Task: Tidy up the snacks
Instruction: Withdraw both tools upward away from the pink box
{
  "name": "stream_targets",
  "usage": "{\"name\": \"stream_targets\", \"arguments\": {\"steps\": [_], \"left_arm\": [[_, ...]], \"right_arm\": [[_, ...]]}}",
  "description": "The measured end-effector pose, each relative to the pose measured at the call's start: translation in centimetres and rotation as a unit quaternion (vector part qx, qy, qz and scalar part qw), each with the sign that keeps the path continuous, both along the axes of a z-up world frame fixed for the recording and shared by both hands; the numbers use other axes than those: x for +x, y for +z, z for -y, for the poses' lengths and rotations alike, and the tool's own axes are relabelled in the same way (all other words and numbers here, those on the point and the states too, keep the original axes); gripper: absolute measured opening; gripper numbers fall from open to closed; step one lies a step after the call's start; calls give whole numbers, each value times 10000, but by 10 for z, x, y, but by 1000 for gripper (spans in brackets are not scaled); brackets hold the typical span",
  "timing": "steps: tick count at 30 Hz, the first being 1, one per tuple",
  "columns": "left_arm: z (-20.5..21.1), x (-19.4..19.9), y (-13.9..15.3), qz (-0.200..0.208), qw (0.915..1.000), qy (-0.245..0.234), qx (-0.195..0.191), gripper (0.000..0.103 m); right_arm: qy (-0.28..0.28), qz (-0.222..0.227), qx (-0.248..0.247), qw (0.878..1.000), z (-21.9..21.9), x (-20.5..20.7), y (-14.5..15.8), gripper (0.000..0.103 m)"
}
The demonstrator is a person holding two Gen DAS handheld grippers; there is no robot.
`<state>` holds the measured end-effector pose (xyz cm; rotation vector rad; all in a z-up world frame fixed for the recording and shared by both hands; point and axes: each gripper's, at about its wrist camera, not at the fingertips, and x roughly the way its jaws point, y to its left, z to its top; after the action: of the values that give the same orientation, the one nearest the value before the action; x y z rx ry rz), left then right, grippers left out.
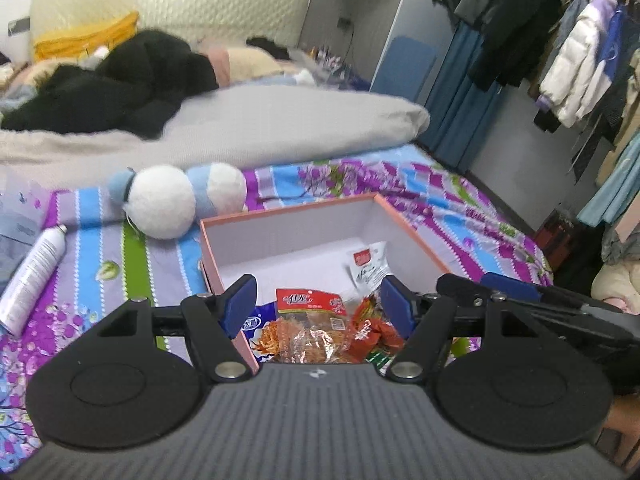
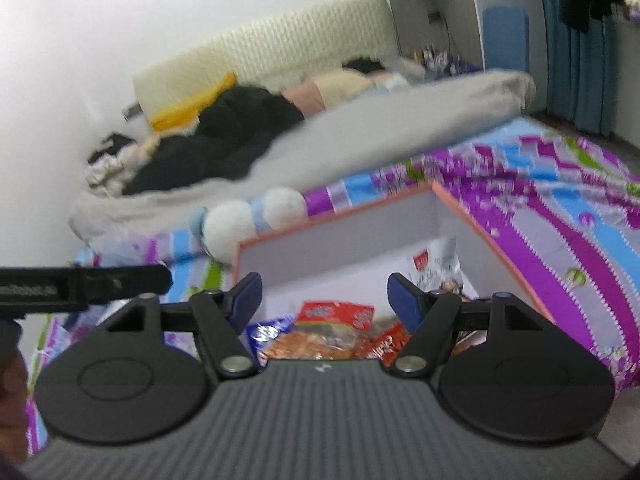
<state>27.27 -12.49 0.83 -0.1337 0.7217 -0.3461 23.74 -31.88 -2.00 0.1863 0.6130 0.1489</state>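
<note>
A pink-rimmed box [image 1: 280, 216] with a white inside sits on the patterned bedsheet. Several snack packets lie in its near end: a clear pack with a red header [image 1: 310, 330], red packets [image 1: 372, 328], a blue-and-white one [image 1: 256, 328] and a white pouch [image 1: 370, 266] leaning on the right wall. My left gripper [image 1: 320, 304] hovers above them, open, nothing between its blue pads. In the right wrist view the same box [image 2: 336, 216] and snacks [image 2: 332, 336] lie below my right gripper [image 2: 324, 300], also open and empty. Each view shows the other gripper at its edge.
A white and blue plush toy [image 1: 176, 200] lies just behind the box. A white spray can [image 1: 32, 276] rests on the sheet at left. A grey duvet [image 1: 240, 128] and dark clothes [image 1: 120, 84] cover the far bed. Hanging coats [image 1: 580, 60] fill the right side.
</note>
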Motion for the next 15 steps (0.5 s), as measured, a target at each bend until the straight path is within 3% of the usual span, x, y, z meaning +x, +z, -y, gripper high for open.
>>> {"name": "stream_targets", "arguments": {"steps": [6, 15], "left_arm": [[-4, -54, 38, 450, 9990, -74, -39, 73], [-19, -131, 68, 750, 9970, -31, -188, 75]], "right_arm": [[34, 378, -22, 9993, -2, -42, 33, 71], [35, 818, -23, 9966, -6, -105, 63, 71]]}}
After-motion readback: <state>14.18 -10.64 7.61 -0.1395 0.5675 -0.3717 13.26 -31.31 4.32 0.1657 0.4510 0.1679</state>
